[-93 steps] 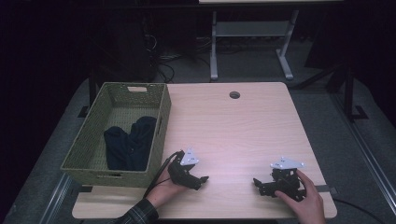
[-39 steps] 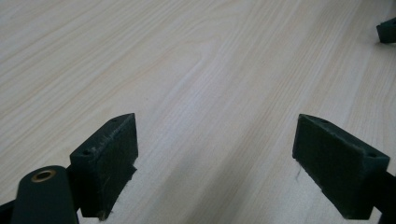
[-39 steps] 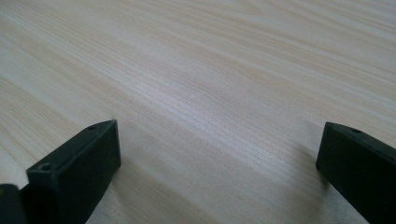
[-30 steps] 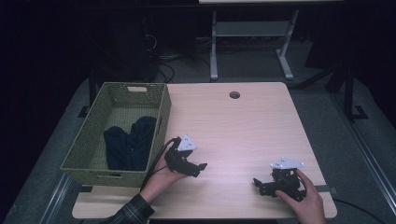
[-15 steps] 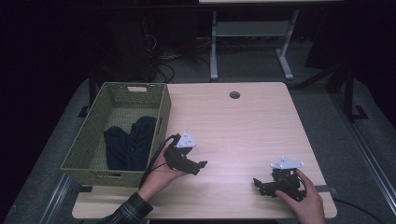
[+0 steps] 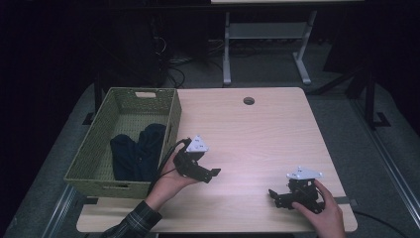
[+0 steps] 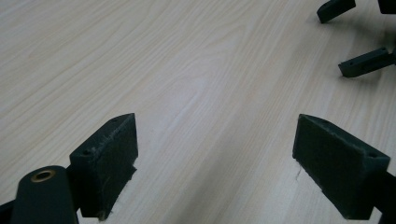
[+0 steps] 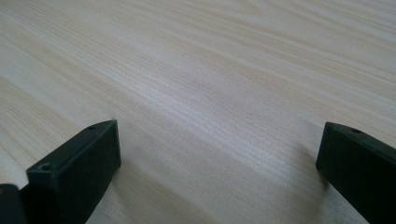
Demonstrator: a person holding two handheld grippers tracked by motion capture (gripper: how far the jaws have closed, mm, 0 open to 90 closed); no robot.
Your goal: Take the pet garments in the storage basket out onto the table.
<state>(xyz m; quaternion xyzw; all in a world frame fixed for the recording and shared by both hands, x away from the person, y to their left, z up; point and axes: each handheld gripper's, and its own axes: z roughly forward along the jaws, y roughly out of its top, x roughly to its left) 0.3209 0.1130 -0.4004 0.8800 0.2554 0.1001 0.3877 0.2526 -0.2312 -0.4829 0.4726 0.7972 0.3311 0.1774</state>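
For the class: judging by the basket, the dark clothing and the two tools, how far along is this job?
Nothing looks done: the dark clothing lies in the green basket at the table's left edge. In hand: the left tool is raised beside the basket, jaws open and empty, pointing away from it. The right tool rests open near the front edge. Left, probably: reaching in and gripping the clothing.

Left gripper (image 6: 210, 173) held up off the bench (image 6: 257, 134) in the left hand (image 6: 166, 183), tilted, fingers (image 7: 105, 163) spread wide, nothing between. Plaid sleeve (image 6: 133, 223) at the wrist. Right gripper (image 6: 274, 197) low at the bench's near right corner, gripped by the right hand (image 6: 324, 215), fingers (image 8: 74, 172) likewise wide apart, pointing left.
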